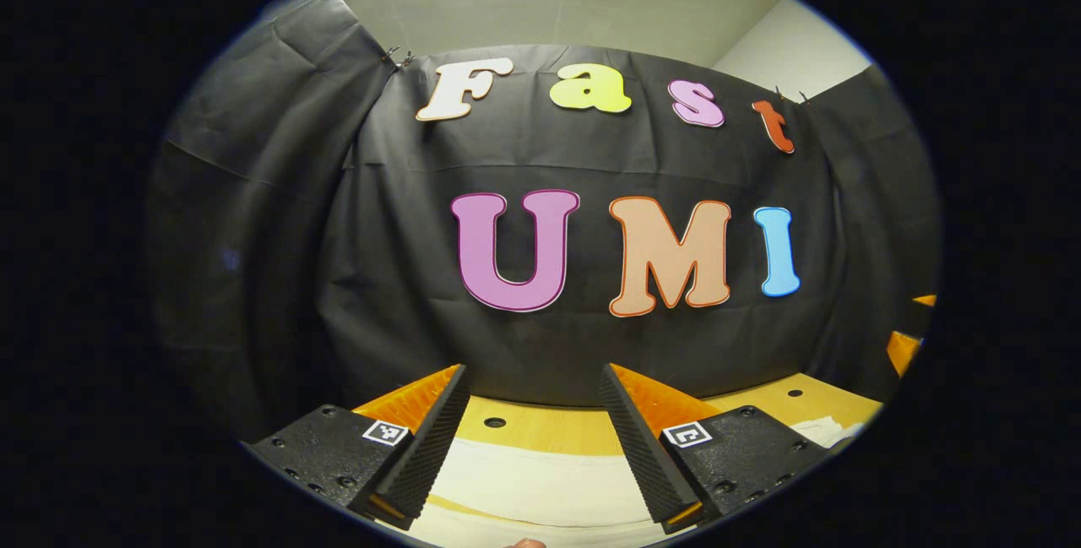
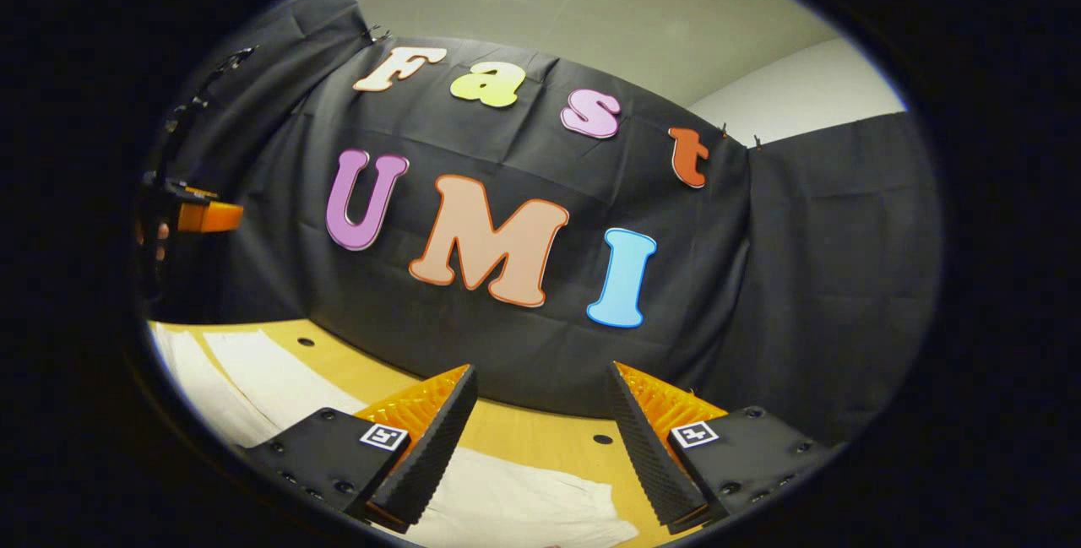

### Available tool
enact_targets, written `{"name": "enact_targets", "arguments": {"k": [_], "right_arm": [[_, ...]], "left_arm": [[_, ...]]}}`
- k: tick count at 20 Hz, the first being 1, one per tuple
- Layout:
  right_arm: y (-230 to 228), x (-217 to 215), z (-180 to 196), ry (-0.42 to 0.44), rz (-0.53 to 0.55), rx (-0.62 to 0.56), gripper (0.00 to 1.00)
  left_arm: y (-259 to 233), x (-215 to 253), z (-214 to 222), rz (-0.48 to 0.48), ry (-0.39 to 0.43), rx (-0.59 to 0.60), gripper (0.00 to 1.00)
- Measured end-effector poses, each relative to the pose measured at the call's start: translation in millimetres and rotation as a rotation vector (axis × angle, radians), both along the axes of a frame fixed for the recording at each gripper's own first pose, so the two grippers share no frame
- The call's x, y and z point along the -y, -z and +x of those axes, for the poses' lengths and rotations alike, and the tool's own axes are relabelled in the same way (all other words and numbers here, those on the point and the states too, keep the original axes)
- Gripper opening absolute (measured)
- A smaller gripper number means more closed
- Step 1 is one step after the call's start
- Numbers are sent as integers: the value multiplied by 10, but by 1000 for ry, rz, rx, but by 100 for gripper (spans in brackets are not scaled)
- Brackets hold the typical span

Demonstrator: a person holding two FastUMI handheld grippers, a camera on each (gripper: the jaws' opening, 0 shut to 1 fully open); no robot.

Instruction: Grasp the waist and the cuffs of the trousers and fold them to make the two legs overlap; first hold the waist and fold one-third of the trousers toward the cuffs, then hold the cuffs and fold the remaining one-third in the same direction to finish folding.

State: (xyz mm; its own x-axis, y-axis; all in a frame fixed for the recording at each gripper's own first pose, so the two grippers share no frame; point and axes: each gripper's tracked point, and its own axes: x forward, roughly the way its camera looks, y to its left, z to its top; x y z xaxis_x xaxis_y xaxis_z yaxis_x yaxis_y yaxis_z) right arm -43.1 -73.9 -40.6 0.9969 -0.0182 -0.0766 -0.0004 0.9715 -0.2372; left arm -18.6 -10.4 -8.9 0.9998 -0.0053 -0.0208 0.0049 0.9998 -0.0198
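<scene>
Trousers (image 2: pixel 524 501) cut off, fingers (image 2: pixel 422 438) apart

Cream-white trousers (image 2: pixel 524 501) lie on a yellow wooden tabletop (image 2: pixel 540 438) with dark round holes, before the plain black cloth wall (image 2: pixel 802 278).

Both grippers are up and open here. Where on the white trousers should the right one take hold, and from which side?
Judging loosely: the white trousers lie flat on the wooden table, one end just below the open right gripper. Coming down from above onto that end's edge suits flat cloth. Waist or cuff cannot be told. The left gripper is open too.
</scene>
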Motion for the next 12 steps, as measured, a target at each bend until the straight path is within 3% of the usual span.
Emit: {"name": "enact_targets", "arguments": {"k": [6,7,8,12], "right_arm": [[592,440,-241,-33,-223,-127,97],[751,501,-293,-49,-268,-156,97],[885,569,-338,-67,-309,-185,97],[1448,794,-542,-143,-466,-306,98]], "left_arm": [[109,86,28,-15,-2,-32,89],[125,107,27,-15,-1,-36,96],[130,130,35,-12,-1,-39,93],[147,213,40,2,-1,-43,96]]}}
